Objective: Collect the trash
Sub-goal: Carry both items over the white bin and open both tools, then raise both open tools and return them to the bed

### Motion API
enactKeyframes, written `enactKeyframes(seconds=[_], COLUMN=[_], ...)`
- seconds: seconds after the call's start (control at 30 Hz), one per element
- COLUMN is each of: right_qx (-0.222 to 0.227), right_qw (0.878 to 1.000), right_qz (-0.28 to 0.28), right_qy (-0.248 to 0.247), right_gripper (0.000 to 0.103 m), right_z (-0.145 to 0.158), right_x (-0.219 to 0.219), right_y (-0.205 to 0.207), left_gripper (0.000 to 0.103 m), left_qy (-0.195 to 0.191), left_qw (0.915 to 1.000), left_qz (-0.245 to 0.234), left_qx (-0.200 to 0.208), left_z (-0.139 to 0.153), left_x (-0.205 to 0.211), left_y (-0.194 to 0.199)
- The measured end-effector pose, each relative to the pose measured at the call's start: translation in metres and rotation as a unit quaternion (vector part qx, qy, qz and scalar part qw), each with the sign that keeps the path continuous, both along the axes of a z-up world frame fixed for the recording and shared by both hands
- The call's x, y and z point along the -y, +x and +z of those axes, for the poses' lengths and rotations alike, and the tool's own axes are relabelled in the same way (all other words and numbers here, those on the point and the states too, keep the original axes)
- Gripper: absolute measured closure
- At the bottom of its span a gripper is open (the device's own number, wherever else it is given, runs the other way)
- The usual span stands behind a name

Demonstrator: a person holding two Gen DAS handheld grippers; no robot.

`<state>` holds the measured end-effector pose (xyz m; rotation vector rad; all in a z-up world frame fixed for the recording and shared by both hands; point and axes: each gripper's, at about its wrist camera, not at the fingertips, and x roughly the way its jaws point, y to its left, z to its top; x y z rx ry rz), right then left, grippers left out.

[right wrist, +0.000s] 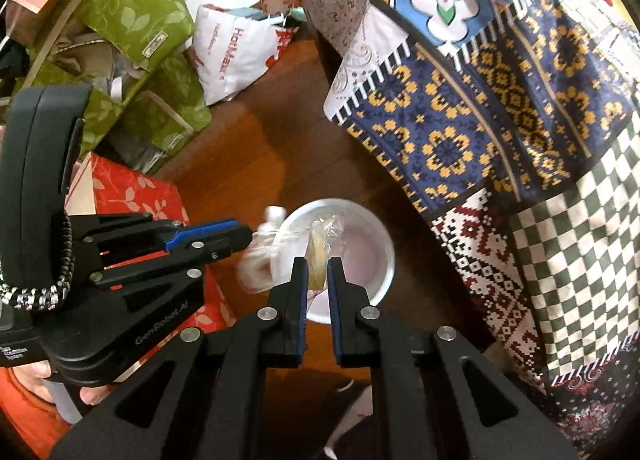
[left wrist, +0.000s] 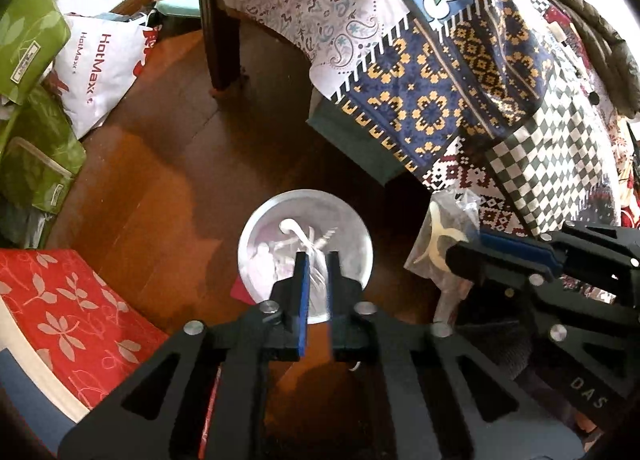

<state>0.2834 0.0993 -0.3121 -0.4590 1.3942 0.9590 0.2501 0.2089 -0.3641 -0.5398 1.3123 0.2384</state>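
Both tools hang over a round white bin (left wrist: 256, 236) standing on the wooden floor (left wrist: 160, 180), just beside the corner of a surface draped in a patchwork cloth (left wrist: 432, 100). That position makes sense: each carries a piece of trash and the open mouth of the bin lies directly below the fingertips, so a release would drop the load inside.

The left tool (left wrist: 317, 260) is closed narrow on a crumpled clear plastic bag (left wrist: 316, 244) with something white in it, which dangles over the bin's interior. In the right wrist view this bag sits at the left rim, so it may be only partly over the opening.

The right tool (right wrist: 318, 266) is likewise pinched narrow on a clear wrapper (right wrist: 324, 236) with a yellowish piece inside, held above the middle of the bin. From the left view the same wrapper appears to the right of the bin, near the hanging cloth, so its exact place over the rim is hard to judge.

Far left, green patterned bags (left wrist: 28, 32) and a white HotMax bag (left wrist: 100, 64) are piled against the wall, well apart from the bin.
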Motion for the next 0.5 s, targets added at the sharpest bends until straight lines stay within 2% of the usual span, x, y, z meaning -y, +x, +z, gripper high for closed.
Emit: enactKeyframes(seconds=[0.03, 0.07, 0.1, 0.17, 0.33, 0.5], right_qx=[-0.002, -0.002, 0.003, 0.015, 0.019, 0.044], right_qw=[1.0, 1.0, 1.0, 1.0, 1.0, 0.999], right_qz=[0.001, 0.003, 0.006, 0.005, -0.001, -0.005], right_qy=[-0.004, -0.009, -0.013, -0.016, -0.01, 0.005], right_gripper=[0.087, 0.081, 0.074, 0.068, 0.068, 0.068], right_z=[-0.002, -0.004, -0.005, -0.005, 0.004, 0.027], right_x=[0.0, -0.001, -0.001, -0.001, 0.005, 0.018], right_y=[0.001, 0.001, 0.0, -0.001, -0.001, -0.001], left_gripper=[0.075, 0.068, 0.068, 0.068, 0.068, 0.068], left_qy=[0.0, 0.002, 0.008, 0.014, 0.021, 0.044], left_qw=[1.0, 1.0, 1.0, 0.9999, 0.9996, 0.998], left_qz=[0.0, 0.0, 0.001, 0.002, 0.016, 0.025], left_qx=[-0.003, -0.002, 0.0, 0.0, 0.011, 0.039], left_z=[0.0, 0.0, 0.002, 0.004, 0.018, 0.048], left_x=[0.0, 0.0, 0.001, 0.0, -0.004, -0.003], left_y=[0.0, -0.001, -0.003, -0.005, -0.017, -0.03])
